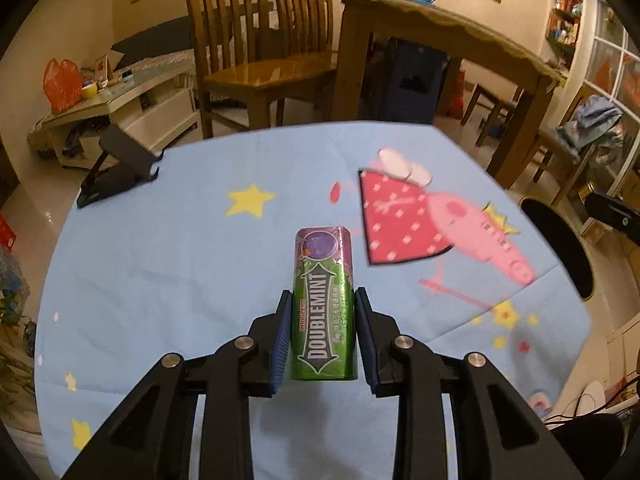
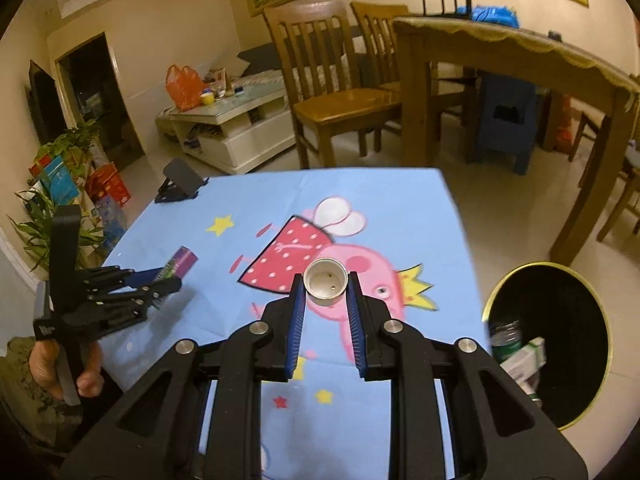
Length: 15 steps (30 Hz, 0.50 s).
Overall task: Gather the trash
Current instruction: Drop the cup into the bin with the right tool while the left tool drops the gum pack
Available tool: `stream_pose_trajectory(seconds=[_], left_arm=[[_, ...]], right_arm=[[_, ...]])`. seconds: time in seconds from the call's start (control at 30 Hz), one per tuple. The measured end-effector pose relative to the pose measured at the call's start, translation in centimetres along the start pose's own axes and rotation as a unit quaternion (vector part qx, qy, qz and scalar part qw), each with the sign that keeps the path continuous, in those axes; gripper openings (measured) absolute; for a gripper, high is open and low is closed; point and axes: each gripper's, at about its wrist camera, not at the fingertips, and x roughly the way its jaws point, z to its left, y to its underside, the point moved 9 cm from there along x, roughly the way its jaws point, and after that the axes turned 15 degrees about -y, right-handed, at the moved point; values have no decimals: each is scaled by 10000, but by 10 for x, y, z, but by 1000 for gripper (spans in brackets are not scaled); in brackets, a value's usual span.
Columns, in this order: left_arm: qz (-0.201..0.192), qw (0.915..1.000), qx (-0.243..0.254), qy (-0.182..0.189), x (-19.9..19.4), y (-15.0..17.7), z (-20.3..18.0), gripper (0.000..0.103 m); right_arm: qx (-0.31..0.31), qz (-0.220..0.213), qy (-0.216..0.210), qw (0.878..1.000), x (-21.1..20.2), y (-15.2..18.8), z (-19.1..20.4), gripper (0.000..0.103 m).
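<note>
My left gripper is shut on a green and purple Doublemint gum container and holds it above the blue cartoon tablecloth. In the right wrist view the left gripper and the container show at the left over the table edge. My right gripper is shut on a small white cup, its open mouth facing the camera, above the tablecloth. A black trash bin with a gold rim stands on the floor right of the table; it holds a bottle and a white-green box.
A black phone stand sits at the table's far left corner and shows in the right wrist view. Wooden chairs and a wooden table stand beyond. The bin shows at the right in the left wrist view.
</note>
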Motion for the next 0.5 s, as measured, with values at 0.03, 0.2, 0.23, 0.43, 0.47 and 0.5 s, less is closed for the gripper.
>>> stream_pose_trajectory(seconds=[0.03, 0.2, 0.23, 0.43, 0.47, 0.5], left_arm=[[-48, 10000, 11, 42, -5, -5, -4, 29], [-261, 9993, 227, 171, -24, -18, -33, 29], [-268, 9990, 283, 199, -26, -18, -40, 29], [-286, 9962, 684, 460, -29, -26, -100, 29], [-333, 9954, 748, 492, -31, -30, -110, 29], [-410, 9942, 842, 538, -33, -35, -126, 29]], right_arm=[[-24, -47, 58, 10000, -6, -1, -3, 21], [175, -59, 311, 9993, -23, 10, -40, 21], [262, -24, 373, 9990, -25, 18, -52, 21], [495, -57, 790, 9956, -55, 45, -101, 21], [511, -108, 859, 9949, -64, 45, -109, 21], [517, -145, 909, 9944, -71, 45, -113, 21]])
